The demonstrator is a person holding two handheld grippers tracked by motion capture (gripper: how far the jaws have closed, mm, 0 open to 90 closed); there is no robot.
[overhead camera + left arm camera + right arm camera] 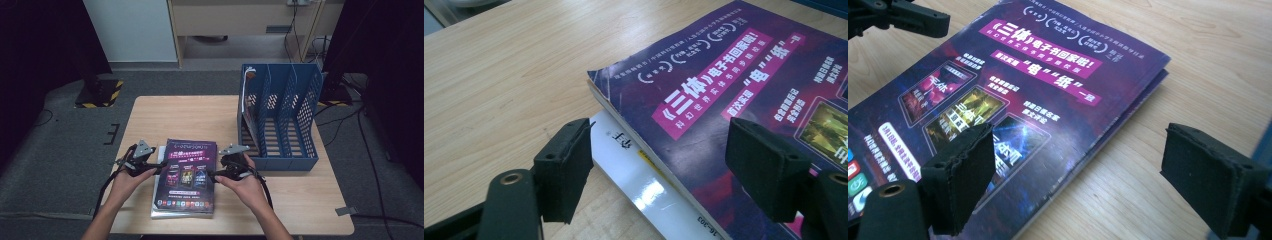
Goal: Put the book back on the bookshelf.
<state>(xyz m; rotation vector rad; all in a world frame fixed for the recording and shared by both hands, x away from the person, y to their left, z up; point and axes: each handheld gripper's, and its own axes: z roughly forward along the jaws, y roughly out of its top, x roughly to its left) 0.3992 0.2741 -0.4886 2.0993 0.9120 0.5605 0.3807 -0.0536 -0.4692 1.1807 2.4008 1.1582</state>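
Magazines lie stacked at the near middle of the counter (150, 115): a purple magazine (186, 175) with white and pink print on top, and a white-covered booklet (634, 165) under it that sticks out along the stack's left edge. Left hand-held gripper (159, 167) sits at that left edge, its jaws spread. In the left gripper view one pad stands over the bare wood just left of the stack and the other over the purple cover, so the stack's left edge lies between them; neither pad presses on it. Right hand-held gripper (214, 176) is at the right edge of the purple magazine, jaws also spread wide. In the right gripper view one pad hovers over the cover and the other over the wood to the right, with the magazine's edge between them and nothing pinched. Each gripper is carried by a bare hand coming in from the near side. A blue file rack (280, 112) with slotted dividers stands upright on the far right of the counter, well apart from the stack.
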